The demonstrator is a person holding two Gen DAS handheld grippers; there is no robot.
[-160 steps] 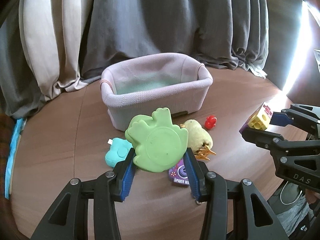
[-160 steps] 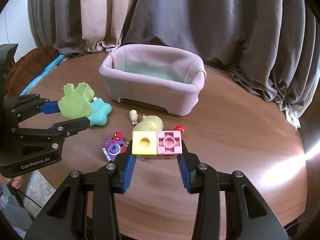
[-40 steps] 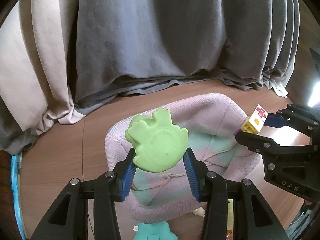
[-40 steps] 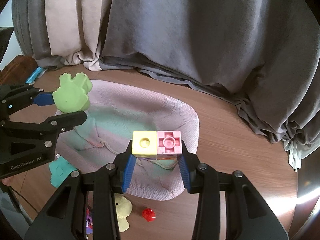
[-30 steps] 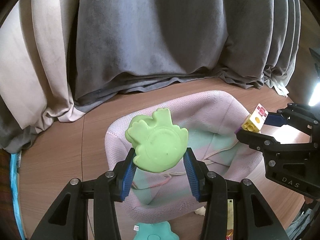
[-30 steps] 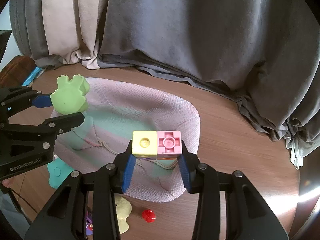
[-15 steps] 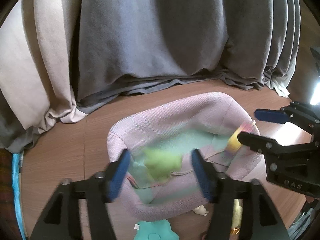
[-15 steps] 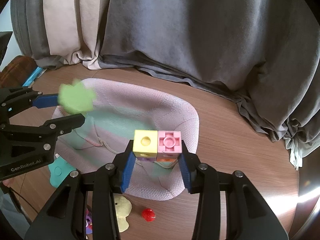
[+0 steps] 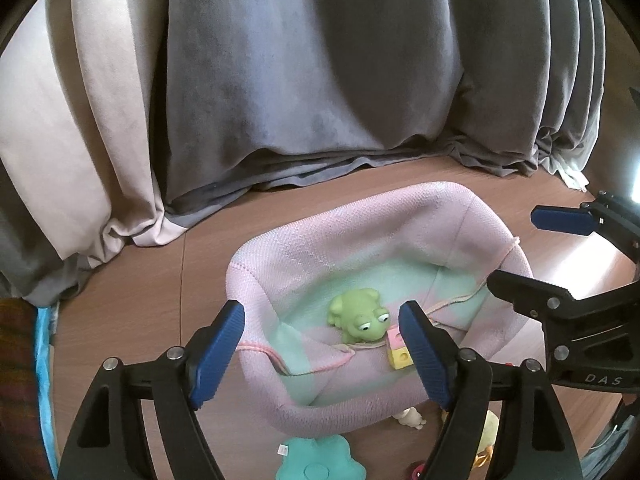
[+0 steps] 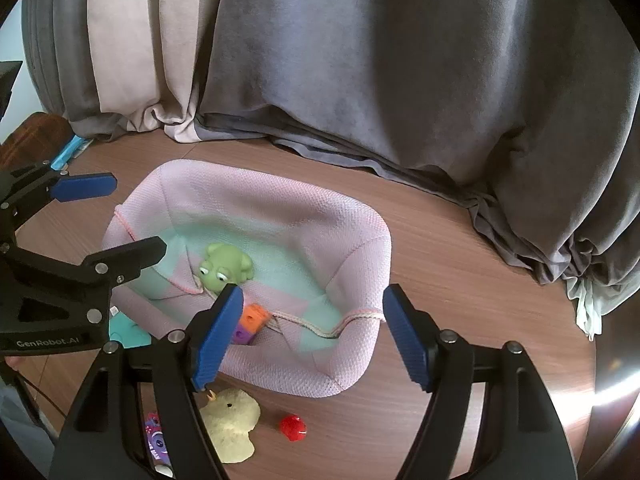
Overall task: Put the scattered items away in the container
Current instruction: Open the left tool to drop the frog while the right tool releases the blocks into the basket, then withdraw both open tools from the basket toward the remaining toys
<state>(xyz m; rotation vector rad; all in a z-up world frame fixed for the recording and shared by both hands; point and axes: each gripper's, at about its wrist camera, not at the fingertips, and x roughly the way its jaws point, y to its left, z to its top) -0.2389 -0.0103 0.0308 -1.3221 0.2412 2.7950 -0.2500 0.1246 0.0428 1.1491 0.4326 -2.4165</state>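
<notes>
Left wrist: now lying inside basket (image 9: 256, 280), green frog (image 9: 359, 315) and blocks (image 9: 400, 354), just dropped; left gripper (image 9: 322, 354) and right gripper (image 10: 312, 336) gaping, empty; remaining: yellow duck (image 10: 232, 424), red toy (image 10: 293, 427).

A green frog toy (image 10: 225, 267) and stacked blocks (image 10: 250, 322) lie inside the pink fabric basket (image 10: 320, 216), beneath the right gripper (image 10: 310, 330), its jaws spread wide; a yellow plush chick (image 10: 234, 424) and red toy (image 10: 293, 427) sit on the wooden table (image 10: 460, 300).
</notes>
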